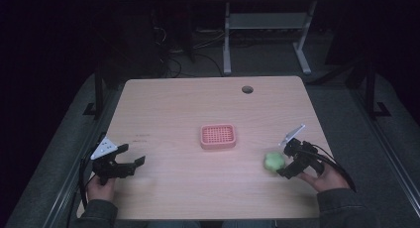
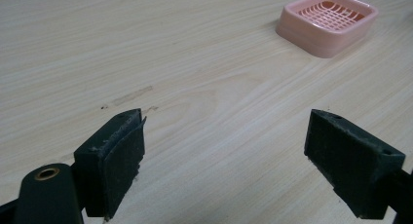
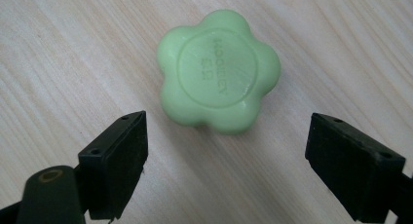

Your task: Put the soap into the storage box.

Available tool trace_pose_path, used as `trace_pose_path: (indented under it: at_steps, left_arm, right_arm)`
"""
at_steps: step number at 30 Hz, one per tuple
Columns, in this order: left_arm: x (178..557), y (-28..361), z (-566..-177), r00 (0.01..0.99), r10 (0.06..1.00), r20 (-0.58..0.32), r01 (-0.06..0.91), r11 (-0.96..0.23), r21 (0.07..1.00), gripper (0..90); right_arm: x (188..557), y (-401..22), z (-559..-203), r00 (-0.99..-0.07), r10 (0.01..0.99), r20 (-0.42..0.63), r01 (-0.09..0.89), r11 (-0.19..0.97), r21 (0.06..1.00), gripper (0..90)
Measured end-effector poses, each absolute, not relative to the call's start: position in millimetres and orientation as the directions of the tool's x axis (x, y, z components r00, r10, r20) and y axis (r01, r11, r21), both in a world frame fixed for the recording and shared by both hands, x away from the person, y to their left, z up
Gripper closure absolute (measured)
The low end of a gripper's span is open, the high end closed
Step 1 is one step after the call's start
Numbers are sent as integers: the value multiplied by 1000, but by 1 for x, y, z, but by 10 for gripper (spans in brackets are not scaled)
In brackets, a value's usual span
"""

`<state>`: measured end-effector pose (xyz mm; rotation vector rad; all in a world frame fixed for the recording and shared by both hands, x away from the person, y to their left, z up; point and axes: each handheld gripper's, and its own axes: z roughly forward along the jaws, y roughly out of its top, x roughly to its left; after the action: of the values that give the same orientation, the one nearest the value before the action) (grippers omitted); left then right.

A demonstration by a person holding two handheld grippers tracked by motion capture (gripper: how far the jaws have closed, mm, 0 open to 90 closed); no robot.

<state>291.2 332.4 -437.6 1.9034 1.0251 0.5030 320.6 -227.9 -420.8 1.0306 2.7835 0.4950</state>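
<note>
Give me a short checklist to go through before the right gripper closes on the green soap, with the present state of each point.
1. Right gripper jaws open wider than the soap: ok.
2. Soap between the jaws: not ok; it lies just ahead of their tips, so the gripper must move forward first.
3. Soap lies flat on the table, nothing touching it: ok.
4. Pink soap dish empty and upright: ok.
5. Way from soap to dish free of other things: ok.
6. Left gripper open and off to the side, away from soap and dish: ok.
</note>
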Motion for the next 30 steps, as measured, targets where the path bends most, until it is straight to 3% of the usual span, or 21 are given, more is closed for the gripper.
trace_pose_path:
  at_steps: [30]
  left_arm:
    - [292, 333, -437, 577, 815, -53, 458, -269, 847, 144]
  right_arm:
    - [343, -207, -433, -782, 623, 17, 605, 751, 263, 148]
